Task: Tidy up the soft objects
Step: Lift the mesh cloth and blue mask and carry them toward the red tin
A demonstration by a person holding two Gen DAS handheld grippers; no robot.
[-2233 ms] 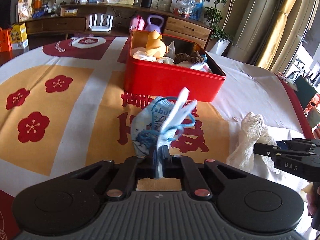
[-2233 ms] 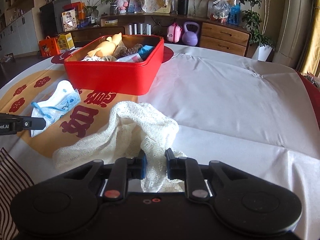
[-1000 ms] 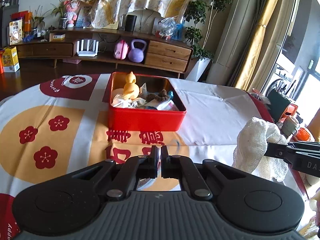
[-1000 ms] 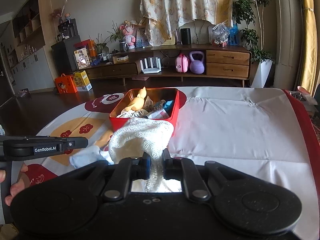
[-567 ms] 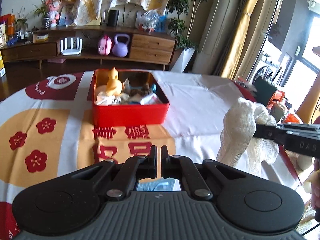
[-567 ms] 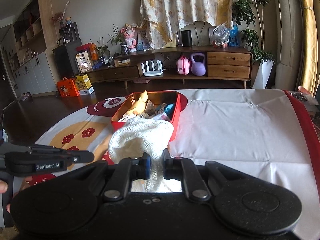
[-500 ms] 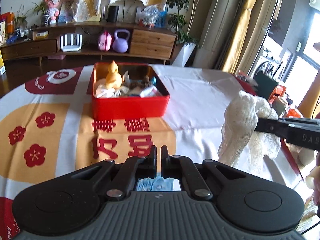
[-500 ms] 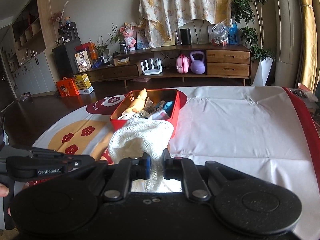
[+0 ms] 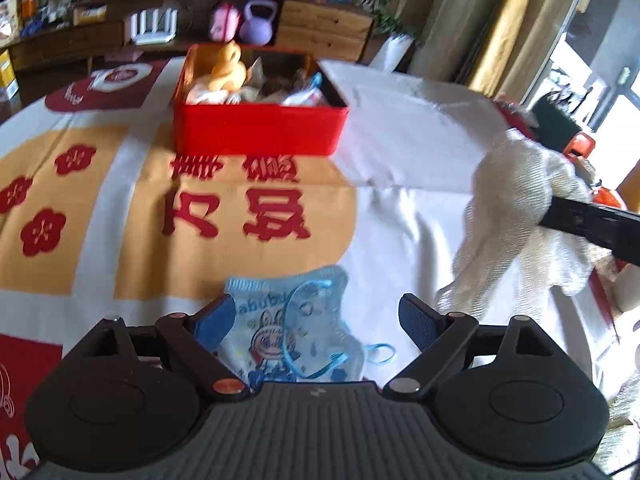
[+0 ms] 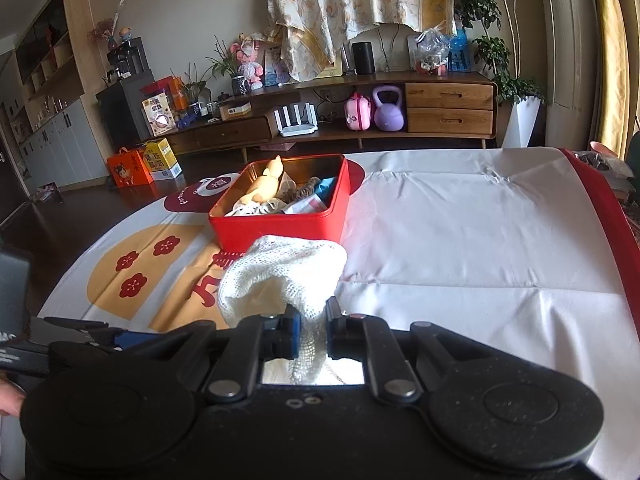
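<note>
Mask (image 9: 298, 330) lying flat on tablecloth (image 9: 404, 120), just under left gripper (image 9: 316, 318), fingers spread wide either side, gripping nothing. Cloth (image 10: 282, 276) hanging bunched from right gripper (image 10: 310, 330), pinched tight between narrow fingers, well short of red box (image 10: 280, 220). Risking a miss on the mask: thin, flat, loops (image 9: 316, 360) trailing loose, so likely sliding or snagging by one strap only. Risking the cloth too: loose end dangling low, possibly dragging across the table or catching the box rim instead of dropping inside among the toys.
</note>
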